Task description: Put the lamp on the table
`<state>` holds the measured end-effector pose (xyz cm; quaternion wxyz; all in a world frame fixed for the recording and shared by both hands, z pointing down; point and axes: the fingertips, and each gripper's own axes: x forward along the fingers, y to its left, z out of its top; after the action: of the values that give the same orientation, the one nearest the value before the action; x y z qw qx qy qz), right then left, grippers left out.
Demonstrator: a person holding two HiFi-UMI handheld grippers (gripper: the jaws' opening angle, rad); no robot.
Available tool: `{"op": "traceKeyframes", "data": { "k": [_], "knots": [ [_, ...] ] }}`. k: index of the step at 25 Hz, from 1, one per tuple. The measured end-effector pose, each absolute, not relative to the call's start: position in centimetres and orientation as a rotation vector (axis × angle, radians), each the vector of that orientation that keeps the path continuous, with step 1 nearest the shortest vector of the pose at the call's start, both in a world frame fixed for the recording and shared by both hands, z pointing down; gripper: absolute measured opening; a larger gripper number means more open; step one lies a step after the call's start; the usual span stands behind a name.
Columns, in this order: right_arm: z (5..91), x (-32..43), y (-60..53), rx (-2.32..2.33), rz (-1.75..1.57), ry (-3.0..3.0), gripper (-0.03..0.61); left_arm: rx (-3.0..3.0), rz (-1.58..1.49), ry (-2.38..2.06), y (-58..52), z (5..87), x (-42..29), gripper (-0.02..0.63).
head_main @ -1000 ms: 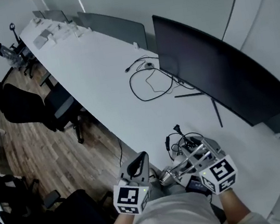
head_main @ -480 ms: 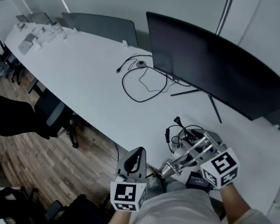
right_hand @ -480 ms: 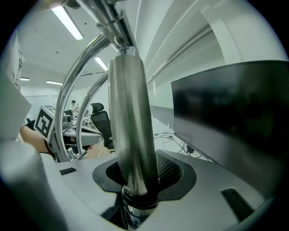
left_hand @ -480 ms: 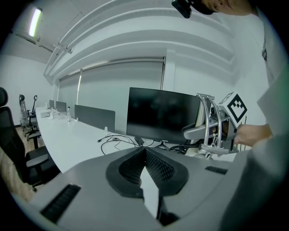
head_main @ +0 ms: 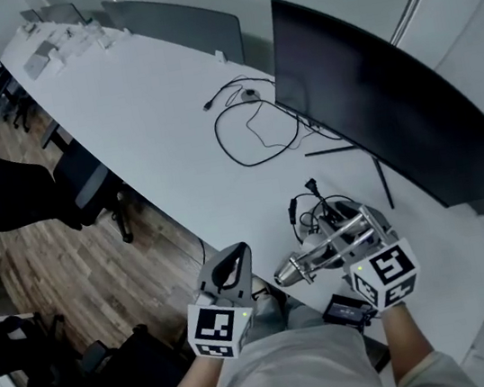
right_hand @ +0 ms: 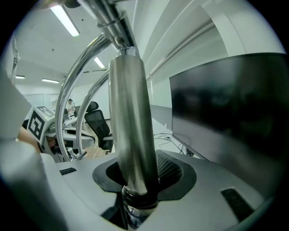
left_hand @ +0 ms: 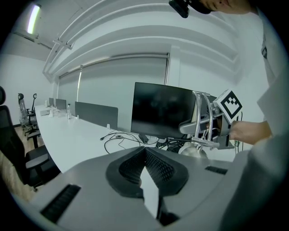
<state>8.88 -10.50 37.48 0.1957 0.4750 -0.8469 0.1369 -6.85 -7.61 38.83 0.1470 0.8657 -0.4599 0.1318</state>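
Currently the right tool (right_hand: 135, 162) is clamped on the lamp (head_main: 323, 254): in the right gripper view a polished metal tube (right_hand: 128, 113) of the lamp stands between the two black pads, and both pads press against it. Two curved chrome arms (right_hand: 74, 117) of the lamp rise to the left of the tube. In the head view the lamp lies roughly level in the tool. Its rounded metal end (head_main: 288, 273) points to the person's left and sits over the near edge of the tabletop (head_main: 168, 127), close to the person's body. Whether any part of the lamp touches the surface cannot be determined. The left tool (head_main: 238, 252) is pressed together with nothing between its pads; the left gripper view shows the two ribbed pads meeting at their tips. This tool is just beside the rounded end of the lamp, apart from it, outside the near edge and above the wooden floor (head_main: 60, 253). A bundle of black cable (head_main: 318, 214) lies on the tabletop just beyond the lamp. A large dark monitor (head_main: 373, 103) stands along the far edge on thin black legs. A looped black cable (head_main: 252, 141) lies in front of the monitor's left end. Black office chairs (head_main: 17, 183) stand on the floor along the near edge, well apart from both tools.
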Motion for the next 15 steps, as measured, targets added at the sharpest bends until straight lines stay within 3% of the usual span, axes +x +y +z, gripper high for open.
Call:
{"op": "traceKeyframes", "data": {
  "k": [15],
  "knots": [
    [40.5,6.8,-16.6,1.366,0.418,-2.360,0.167,2.421,0.372,-1.336,-11.6,41.5,-9.4,0.005]
  ]
}}
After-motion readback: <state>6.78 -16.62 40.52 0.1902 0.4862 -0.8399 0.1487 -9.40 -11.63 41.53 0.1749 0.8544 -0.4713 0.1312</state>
